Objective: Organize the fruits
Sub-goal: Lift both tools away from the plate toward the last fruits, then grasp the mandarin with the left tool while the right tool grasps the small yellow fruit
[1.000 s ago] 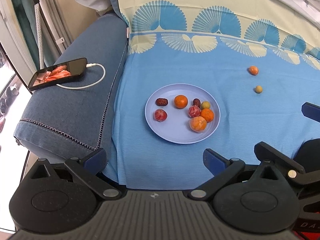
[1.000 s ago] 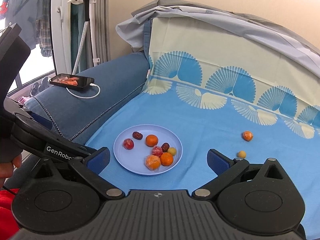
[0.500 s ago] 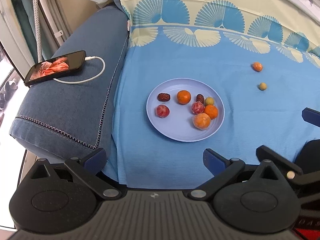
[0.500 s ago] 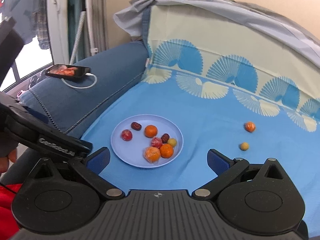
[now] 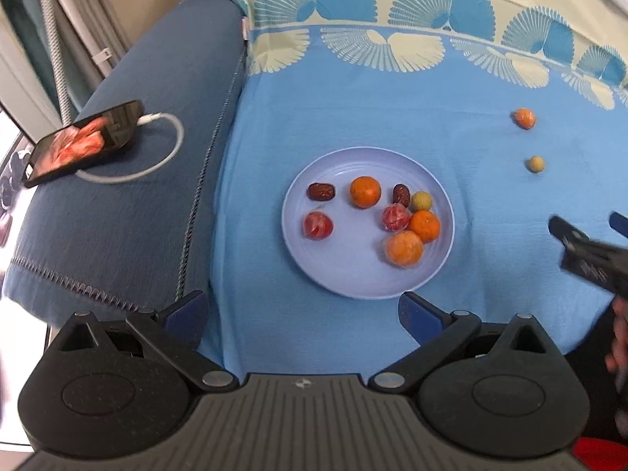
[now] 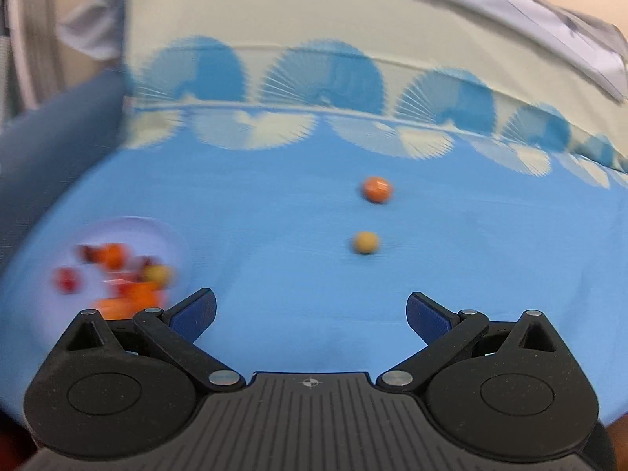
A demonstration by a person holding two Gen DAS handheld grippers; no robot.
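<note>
A sofa seat is covered by a blue cloth point(image 5: 353, 117) with a band of fan shapes along the back. To the left, a blue denim armrest point(image 5: 129, 196) carries a phone point(image 5: 82, 143) with a lit screen and a white cable point(image 5: 157, 149) looped beside it. Beyond the armrest stand a pale wall and a window frame.

A pale blue plate point(image 5: 337, 274) sits on the cloth near the armrest edge. On it lie two dark dates, three orange fruits, two red fruits and a small yellow-green one, most of them clustered on the right half. Well apart from the plate, to its right, an orange fruit point(image 6: 376, 189) and a small yellow fruit point(image 6: 366, 242) rest on bare cloth, one behind the other, not touching. Wide open cloth lies around both and between them and the plate.

The left gripper point(image 5: 302, 316) hangs above the near edge of the plate, its fingers point(image 5: 420, 314) spread apart and holding nothing. The right gripper point(image 6: 310, 316) also has its fingers point(image 6: 426, 316) apart and empty, and it shows at the right edge of the left view with part of a hand behind it.

Compared with half a second ago, the right gripper has swung right: the two loose fruits now sit straight ahead of it, the plate point(image 6: 165, 235) has slid to the left edge of its view, and its whole picture is smeared. The left view has shifted only slightly.
</note>
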